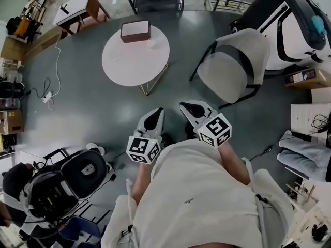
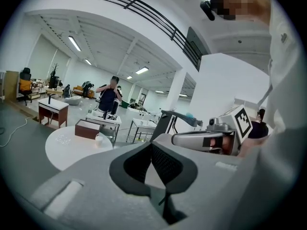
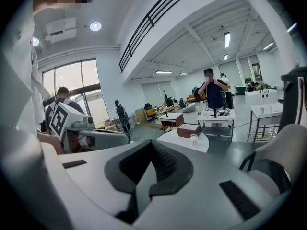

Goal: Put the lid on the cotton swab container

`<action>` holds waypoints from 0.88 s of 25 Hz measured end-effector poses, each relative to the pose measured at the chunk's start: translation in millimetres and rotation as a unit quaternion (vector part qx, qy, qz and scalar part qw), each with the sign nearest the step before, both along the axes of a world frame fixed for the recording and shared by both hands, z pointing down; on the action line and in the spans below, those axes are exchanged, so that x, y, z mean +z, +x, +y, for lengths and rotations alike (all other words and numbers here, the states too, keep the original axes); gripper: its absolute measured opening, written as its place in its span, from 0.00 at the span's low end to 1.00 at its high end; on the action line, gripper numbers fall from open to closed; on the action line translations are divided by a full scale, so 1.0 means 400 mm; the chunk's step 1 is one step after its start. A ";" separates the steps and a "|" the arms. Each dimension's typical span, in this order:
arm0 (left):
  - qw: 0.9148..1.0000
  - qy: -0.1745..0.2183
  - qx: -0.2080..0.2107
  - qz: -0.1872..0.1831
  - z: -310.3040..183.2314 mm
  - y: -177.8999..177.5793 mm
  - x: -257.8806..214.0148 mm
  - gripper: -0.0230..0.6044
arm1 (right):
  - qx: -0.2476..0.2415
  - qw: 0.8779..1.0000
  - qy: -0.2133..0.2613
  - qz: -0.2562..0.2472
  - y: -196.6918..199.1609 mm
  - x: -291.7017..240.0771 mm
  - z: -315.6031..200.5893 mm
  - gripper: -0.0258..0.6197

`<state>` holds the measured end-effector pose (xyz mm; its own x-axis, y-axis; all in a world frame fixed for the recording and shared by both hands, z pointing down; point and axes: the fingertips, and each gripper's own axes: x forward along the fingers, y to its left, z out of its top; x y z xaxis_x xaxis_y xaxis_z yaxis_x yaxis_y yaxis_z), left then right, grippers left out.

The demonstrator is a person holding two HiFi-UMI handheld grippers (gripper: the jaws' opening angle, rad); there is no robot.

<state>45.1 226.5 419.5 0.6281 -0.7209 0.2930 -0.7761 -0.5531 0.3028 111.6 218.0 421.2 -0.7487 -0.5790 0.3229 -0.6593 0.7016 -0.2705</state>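
A round white table (image 1: 129,66) stands a couple of steps ahead. On it are a brown box (image 1: 135,31), a small white cotton swab container (image 1: 151,43) to the box's right, and a faint clear item (image 1: 116,53) that may be the lid. The container (image 2: 99,139) (image 3: 193,139) shows small and far in both gripper views. My left gripper (image 1: 156,112) and right gripper (image 1: 187,107) are held side by side close to the person's chest, well short of the table. Both are shut with nothing between the jaws (image 2: 151,147) (image 3: 152,150).
A grey chair (image 1: 235,68) stands to the table's right and a black office chair (image 1: 77,177) is at the near left. A cable and power strip (image 1: 47,97) lie on the floor at left. Desks (image 1: 77,6) line the back, where people stand.
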 end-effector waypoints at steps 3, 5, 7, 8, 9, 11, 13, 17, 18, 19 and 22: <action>1.000 0.002 -0.011 0.002 -0.053 0.069 -0.008 0.05 | -0.012 1.000 -0.001 -0.002 0.065 0.006 -0.061 0.05; 1.000 0.003 -0.020 0.004 -0.082 0.115 -0.011 0.05 | -0.019 1.000 -0.004 -0.003 0.109 0.016 -0.095 0.05; 1.000 0.003 -0.028 0.003 -0.108 0.157 -0.008 0.05 | -0.027 1.000 -0.008 -0.002 0.149 0.030 -0.125 0.05; 0.999 0.001 -0.032 0.004 -0.118 0.176 -0.005 0.05 | -0.031 0.999 -0.011 0.001 0.167 0.039 -0.139 0.05; 0.999 -0.001 -0.036 0.005 -0.127 0.193 -0.001 0.05 | -0.034 0.999 -0.014 0.005 0.182 0.048 -0.151 0.05; 0.999 -0.006 -0.043 0.009 -0.137 0.222 0.007 0.05 | -0.041 0.999 -0.021 0.010 0.209 0.065 -0.171 0.05; 0.999 -0.013 -0.051 0.010 -0.135 0.246 0.015 0.05 | -0.047 0.998 -0.029 0.010 0.231 0.080 -0.182 0.05; 0.998 -0.027 -0.061 0.001 -0.125 0.252 0.037 0.05 | -0.063 0.997 -0.044 0.013 0.237 0.110 -0.202 0.05; 0.997 -0.031 -0.066 -0.002 -0.125 0.244 0.045 0.05 | -0.067 0.996 -0.049 0.013 0.230 0.118 -0.208 0.05; 0.997 -0.035 -0.072 -0.003 -0.125 0.232 0.052 0.05 | -0.072 0.996 -0.054 0.014 0.221 0.125 -0.211 0.05; 0.994 -0.043 -0.096 -0.002 -0.134 0.182 0.067 0.05 | -0.086 0.994 -0.066 0.015 0.183 0.139 -0.219 0.05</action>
